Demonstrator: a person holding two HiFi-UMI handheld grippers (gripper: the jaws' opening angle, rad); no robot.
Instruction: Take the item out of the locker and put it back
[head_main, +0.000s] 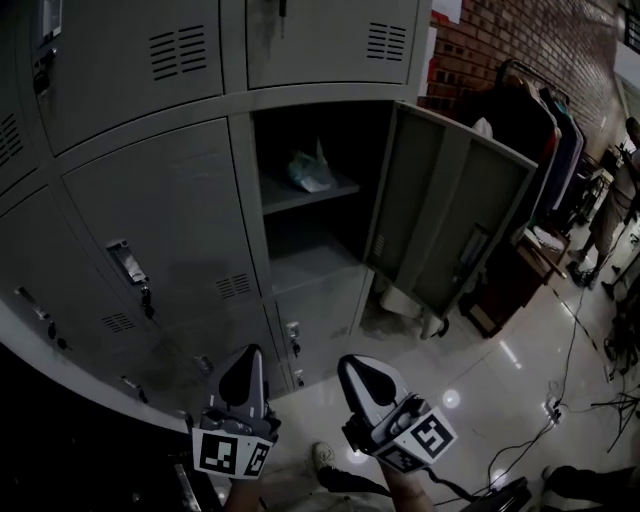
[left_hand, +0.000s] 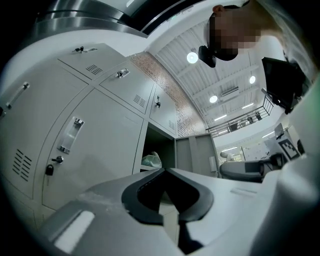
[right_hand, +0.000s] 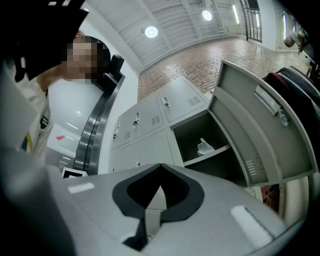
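Grey steel locker (head_main: 246, 210): its door (head_main: 450, 215) is standing open.
Item: a pale crumpled plastic bag (head_main: 312, 170) is lying on the upper shelf (head_main: 335, 190).
Left gripper (head_main: 243, 372): jaws are pressing together, empty.
Right gripper (head_main: 363, 376): likewise closed and empty; seemingly nearer, the bag sitting up and ahead.
Writing: none is showing legibly.

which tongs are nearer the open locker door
Right. The right tongs hang below the open locker door; the left tongs are further left, in front of the closed lockers.
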